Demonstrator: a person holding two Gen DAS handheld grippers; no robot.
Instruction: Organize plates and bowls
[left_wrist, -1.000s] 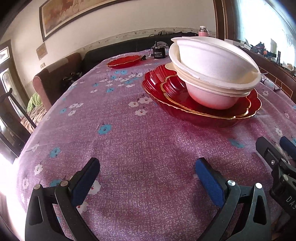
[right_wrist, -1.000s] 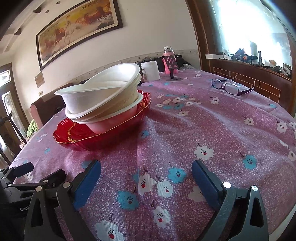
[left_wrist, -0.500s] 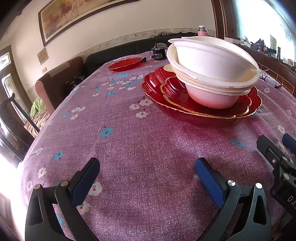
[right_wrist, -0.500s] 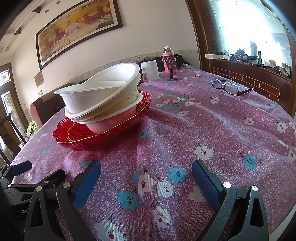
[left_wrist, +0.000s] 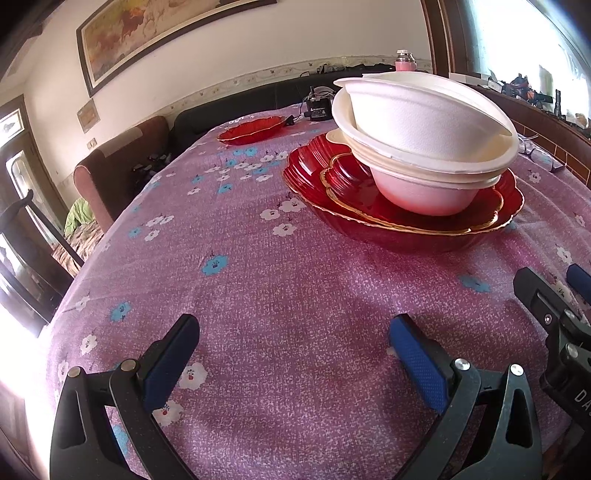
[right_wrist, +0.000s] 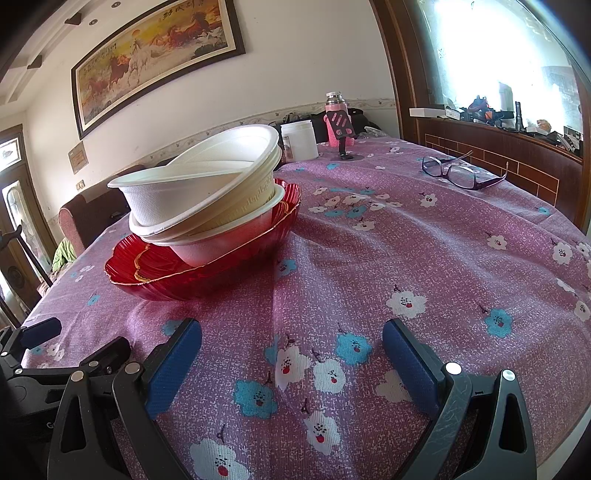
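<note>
Left tool (left_wrist: 293, 345): blue-padded fingers spread wide, gripping nothing, low over the purple flowered cloth at the near edge of the bench (left_wrist: 258, 258).
Right tool (right_wrist: 291, 349): fingers likewise spread wide and empty, low over the cloth; also seen at the right edge of the left wrist view (left_wrist: 554, 314).
Stack of white bowls (left_wrist: 424, 136): several nested foam bowls, mouths up but not level, upper ones tilted and sitting askew in the lower ones; in the right wrist view (right_wrist: 207, 192) upper rims slope down toward the left.
Red plates (left_wrist: 406, 218): a smaller gold-rimmed scalloped plate nested in a larger red one, lying flat on the bench, carrying the bowl stack; longer across than deep in the left wrist view.
Stack relative to tools: ahead and right of the left tool, ahead and left of the right tool, well apart from both.
Small red plate (left_wrist: 251, 129): flat, alone at the far side of the bench, beyond the stack.
Eyeglasses (right_wrist: 461, 173): on the cloth, far right.
White jar (right_wrist: 299, 140) and pink bottle (right_wrist: 336, 118): upright at the far edge.
</note>
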